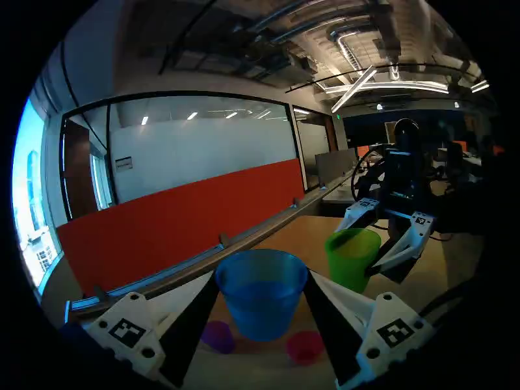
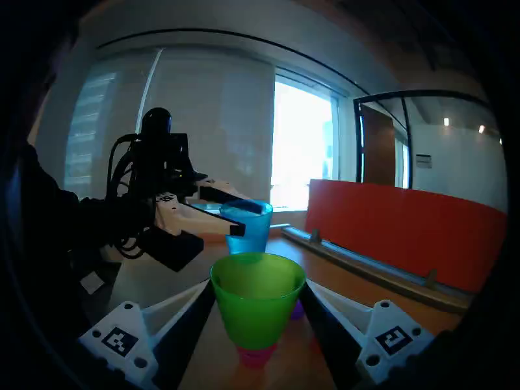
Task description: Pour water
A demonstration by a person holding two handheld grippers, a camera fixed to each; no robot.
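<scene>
My left gripper (image 1: 261, 286) clamps translucent blue cup (image 1: 261, 305), upright, above counter (image 1: 305, 237). My right gripper (image 2: 257, 292) clamps green cup (image 2: 257, 312), upright, just beside blue one. On counter under them I see purple cup (image 1: 218, 336) and pink cup (image 1: 304, 346). Farther off, left gripper view gives orange partition (image 1: 188, 224) along counter's far edge; right gripper view adds bright window (image 2: 302, 143).

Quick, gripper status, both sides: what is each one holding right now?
Left gripper: closed on the blue cup.
Right gripper: closed on the green cup.
</scene>
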